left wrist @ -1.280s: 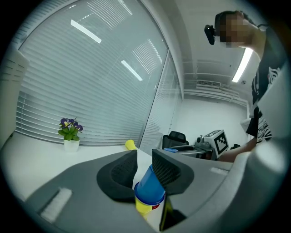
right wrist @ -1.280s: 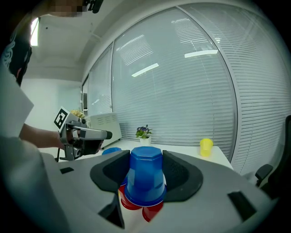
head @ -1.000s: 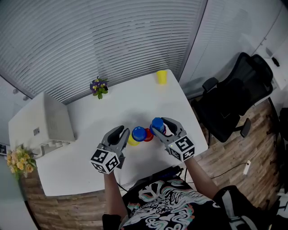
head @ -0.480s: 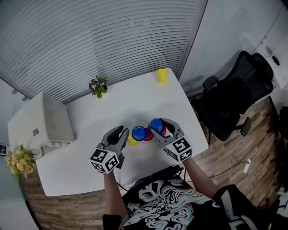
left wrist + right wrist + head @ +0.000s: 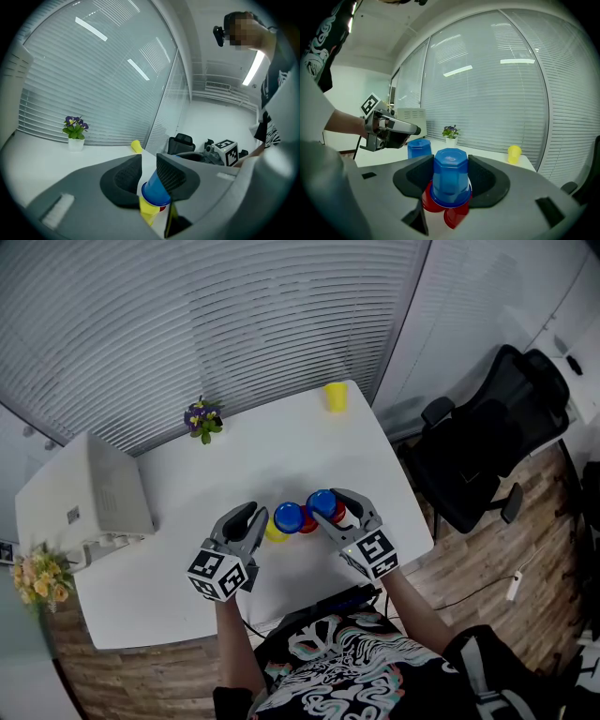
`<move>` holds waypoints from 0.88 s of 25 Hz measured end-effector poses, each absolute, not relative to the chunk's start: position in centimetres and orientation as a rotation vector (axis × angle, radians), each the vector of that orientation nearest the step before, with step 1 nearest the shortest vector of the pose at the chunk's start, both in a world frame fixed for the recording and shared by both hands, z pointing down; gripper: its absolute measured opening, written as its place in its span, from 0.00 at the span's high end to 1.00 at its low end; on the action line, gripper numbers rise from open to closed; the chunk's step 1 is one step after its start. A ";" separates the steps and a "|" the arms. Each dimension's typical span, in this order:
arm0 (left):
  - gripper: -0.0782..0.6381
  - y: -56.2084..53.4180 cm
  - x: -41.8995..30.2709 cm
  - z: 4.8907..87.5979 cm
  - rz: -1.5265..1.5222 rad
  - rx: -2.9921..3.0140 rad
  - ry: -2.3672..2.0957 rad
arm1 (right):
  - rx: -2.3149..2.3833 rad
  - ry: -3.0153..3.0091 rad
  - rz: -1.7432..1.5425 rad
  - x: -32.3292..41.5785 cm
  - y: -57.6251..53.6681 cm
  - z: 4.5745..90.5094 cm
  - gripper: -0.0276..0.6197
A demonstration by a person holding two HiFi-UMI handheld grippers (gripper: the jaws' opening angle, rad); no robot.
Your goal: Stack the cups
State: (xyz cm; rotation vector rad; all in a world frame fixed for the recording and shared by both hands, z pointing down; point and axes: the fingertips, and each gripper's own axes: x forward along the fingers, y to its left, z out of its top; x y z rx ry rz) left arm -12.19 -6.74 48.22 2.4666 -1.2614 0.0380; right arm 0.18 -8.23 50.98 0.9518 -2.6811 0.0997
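Note:
My right gripper [image 5: 339, 506] [image 5: 451, 174] is shut on an upside-down blue cup [image 5: 322, 503] [image 5: 450, 182]. The cup hangs over two red cups [image 5: 457, 215] [image 5: 338, 513] near the table's front edge. To its left stands a second upside-down blue cup [image 5: 288, 516] [image 5: 419, 149] [image 5: 155, 188], set over a yellow cup [image 5: 274, 532] [image 5: 148, 213]. My left gripper [image 5: 251, 518] [image 5: 148, 172] [image 5: 416, 131] sits just left of that pair. Its jaws stand a narrow gap apart and pinch nothing; the cup shows beyond them. Another yellow cup [image 5: 336, 397] [image 5: 513, 153] [image 5: 136, 146] stands at the far right corner.
A small potted plant [image 5: 204, 420] [image 5: 450, 133] [image 5: 74, 131] stands at the back of the white table [image 5: 281, 451]. A white box-shaped appliance [image 5: 105, 491] fills the left end, with flowers [image 5: 39, 576] beside it. A black office chair [image 5: 487, 442] stands right of the table.
The right gripper, with its blue cup, has shifted slightly left toward the other blue cup and rolled a little. The left gripper has stayed put.

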 end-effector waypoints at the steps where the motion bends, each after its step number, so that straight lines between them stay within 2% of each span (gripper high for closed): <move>1: 0.76 -6.7 -12.2 48.2 0.038 2.466 -1.262 | 0.951 -2.681 0.100 0.2 -8.2 51.0 0.62; 22: 0.76 -6.5 -11.8 48.6 0.053 2.482 -1.235 | 0.922 -2.688 0.109 -0.3 -8.1 51.2 0.63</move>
